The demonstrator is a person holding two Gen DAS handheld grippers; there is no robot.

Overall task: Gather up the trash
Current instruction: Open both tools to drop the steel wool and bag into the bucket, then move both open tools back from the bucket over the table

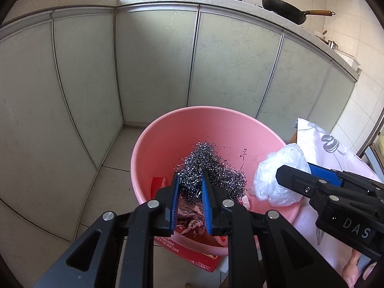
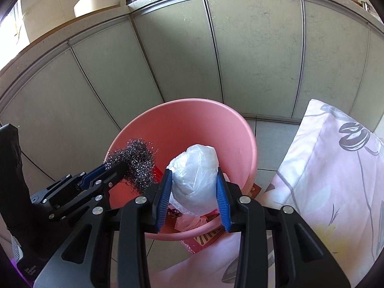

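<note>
A pink plastic bucket [image 1: 168, 132] [image 2: 182, 120] stands on the tiled floor by the cabinets. My left gripper [image 1: 190, 176] [image 2: 115, 165] is shut on a wad of steel wool [image 1: 211, 165] [image 2: 139, 160], held over the bucket's mouth. My right gripper [image 2: 194, 170] [image 1: 297, 175] is shut on a crumpled clear plastic bag [image 2: 194, 175] [image 1: 278, 175], held above the bucket's right rim. Red packaging [image 1: 158, 183] and crumpled paper [image 1: 192, 220] lie at the bottom of the bucket.
Grey-green cabinet doors [image 1: 156, 67] [image 2: 259, 55] rise just behind the bucket. Pans [image 1: 283, 10] sit on the counter above. A floral pink cloth [image 2: 336, 168] [image 1: 319, 144] lies to the right. A red printed card [image 1: 194, 256] lies under the bucket.
</note>
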